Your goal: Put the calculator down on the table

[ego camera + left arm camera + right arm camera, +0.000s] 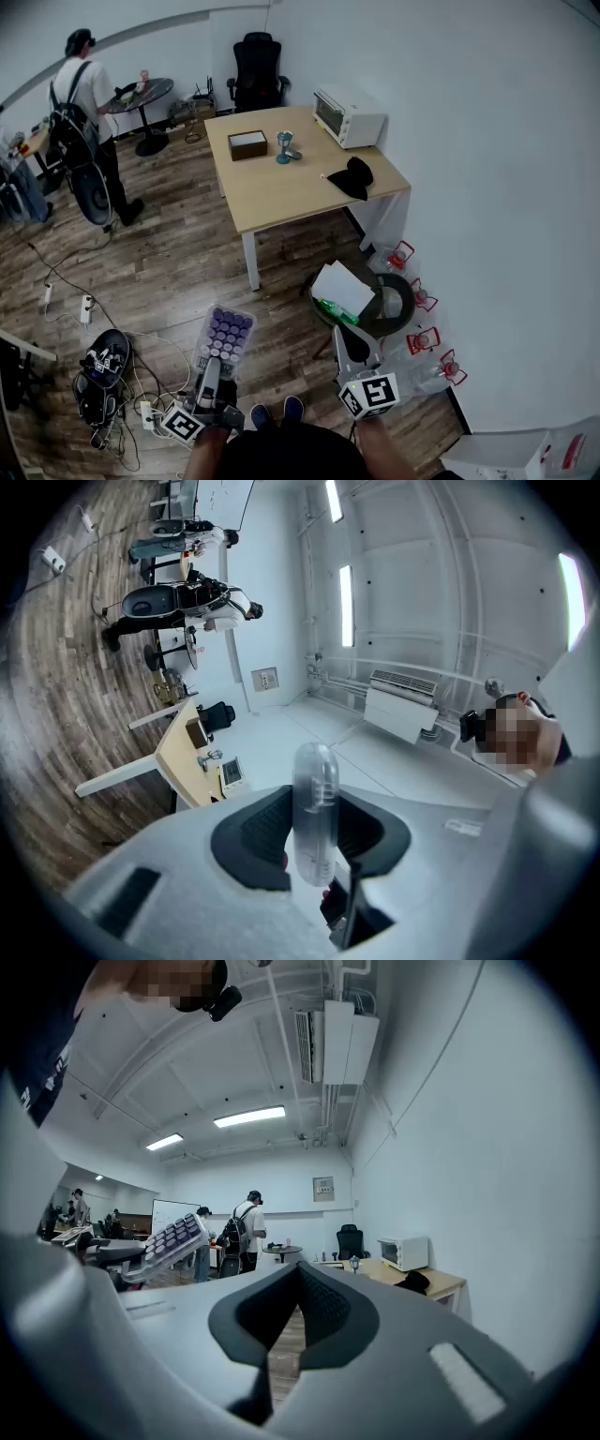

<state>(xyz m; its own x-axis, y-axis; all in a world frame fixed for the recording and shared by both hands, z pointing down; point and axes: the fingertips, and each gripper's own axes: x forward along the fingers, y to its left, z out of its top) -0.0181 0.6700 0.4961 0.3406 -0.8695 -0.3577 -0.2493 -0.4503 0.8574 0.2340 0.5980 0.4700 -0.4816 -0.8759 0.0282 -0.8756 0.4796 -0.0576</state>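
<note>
The calculator [225, 339], clear-cased with purple keys, hangs over the wooden floor in front of me, with my left gripper [214, 370] shut on its near end. In the left gripper view it stands edge-on [315, 808] between the two black pads, which press on both its sides. The right gripper view shows the calculator [171, 1240] tilted at the left. My right gripper [352, 339] is at the lower right, level; its pads [323, 1309] meet at the tips with nothing between them. The wooden table [281, 195] stands well ahead of both grippers.
On the table are a white toaster oven [348, 115], a brown box [247, 144], a small blue thing [284, 147] and a black cloth [352, 176]. A round bin with white paper [349, 289] and red-capped bottles [424, 339] lie by the wall. Cables [103, 366] and a person [86, 103] are at the left.
</note>
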